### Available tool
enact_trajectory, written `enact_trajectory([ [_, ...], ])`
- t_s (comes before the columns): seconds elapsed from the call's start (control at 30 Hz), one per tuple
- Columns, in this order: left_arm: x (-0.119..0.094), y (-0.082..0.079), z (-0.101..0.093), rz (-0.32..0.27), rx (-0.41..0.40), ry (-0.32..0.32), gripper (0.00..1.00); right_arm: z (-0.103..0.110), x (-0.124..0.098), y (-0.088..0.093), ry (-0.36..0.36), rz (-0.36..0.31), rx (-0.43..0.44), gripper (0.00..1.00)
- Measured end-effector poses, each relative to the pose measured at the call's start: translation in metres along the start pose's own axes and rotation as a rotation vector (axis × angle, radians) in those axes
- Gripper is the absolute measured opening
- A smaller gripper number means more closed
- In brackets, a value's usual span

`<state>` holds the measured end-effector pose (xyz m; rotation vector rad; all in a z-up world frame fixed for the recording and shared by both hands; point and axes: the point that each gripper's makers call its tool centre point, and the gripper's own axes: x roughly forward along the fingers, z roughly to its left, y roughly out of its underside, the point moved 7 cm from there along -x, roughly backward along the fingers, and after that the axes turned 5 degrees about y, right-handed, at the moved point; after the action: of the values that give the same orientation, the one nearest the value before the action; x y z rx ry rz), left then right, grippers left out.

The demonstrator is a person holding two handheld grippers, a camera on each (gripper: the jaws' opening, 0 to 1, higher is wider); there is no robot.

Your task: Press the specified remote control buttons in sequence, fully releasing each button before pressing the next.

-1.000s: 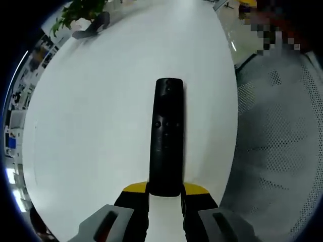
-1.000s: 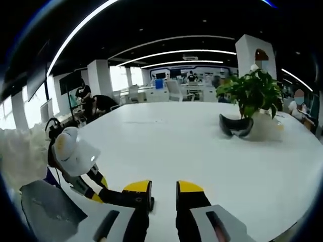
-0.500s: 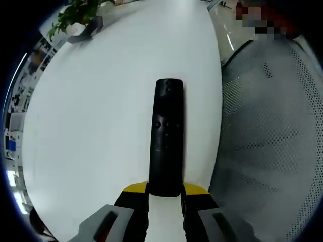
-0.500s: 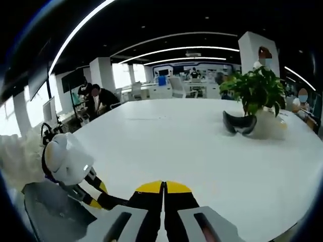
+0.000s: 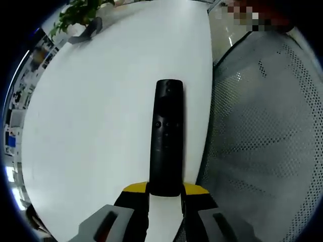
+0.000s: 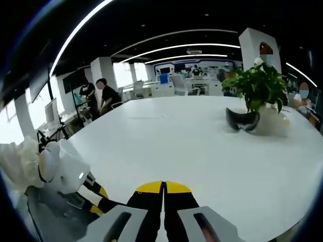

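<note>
Yellow-tipped jaws of the left gripper (image 5: 165, 190) clamp the near end of the black remote control (image 5: 166, 137), which points straight away from the camera over the white table (image 5: 91, 126). The remote's bottom end is cut off behind the jaw tips, and its buttons read only as a few faint dots partway along its face (labels too small to make out). To the right of the table edge, a grey perforated mesh surface (image 5: 262, 146) takes up that side of the left gripper view; what it belongs to cannot be told.

In the right gripper view, the right gripper (image 6: 163, 187) has its yellow tips pressed together with nothing between them. The left gripper also appears here at lower left, partly cut off by the frame edge. Well beyond, on the far right of the table, a potted plant (image 6: 260, 88) stands with a dark headset-like object (image 6: 242, 120) just in front of it. Seated people (image 6: 96, 96) and office desks lie beyond the table, too small for detail.

Changes: one second ago the right jaws stood apart; half a second ago they had closed, and they remain closed. The left grip on the remote is unchanged throughout. The mesh surface now covers more of the left gripper view (camera shift, not object motion).
</note>
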<state>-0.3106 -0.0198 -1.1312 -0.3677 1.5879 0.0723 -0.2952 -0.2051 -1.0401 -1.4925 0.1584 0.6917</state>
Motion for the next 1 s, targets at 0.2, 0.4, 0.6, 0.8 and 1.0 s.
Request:
enact_trajectory([
  [0.2,-0.001,0.003,-0.005,-0.034,-0.016,-0.001,0.23,0.002,0.002,0.001,-0.008,0.014,-0.01,0.0],
  [0.4,-0.001,0.009,-0.007,-0.103,-0.038,-0.004,0.23,0.003,0.002,0.003,-0.011,0.023,-0.025,0.0],
  [0.6,-0.001,0.015,-0.008,-0.193,-0.042,-0.004,0.23,0.005,0.008,0.009,-0.025,0.095,-0.036,0.0],
  [0.8,0.001,0.023,-0.006,-0.312,-0.032,0.004,0.24,0.016,0.013,0.014,-0.116,0.171,-0.042,0.0],
  [1.0,0.004,0.031,-0.008,-0.456,-0.047,-0.01,0.24,0.024,0.024,0.014,-0.166,0.225,-0.078,0.0],
])
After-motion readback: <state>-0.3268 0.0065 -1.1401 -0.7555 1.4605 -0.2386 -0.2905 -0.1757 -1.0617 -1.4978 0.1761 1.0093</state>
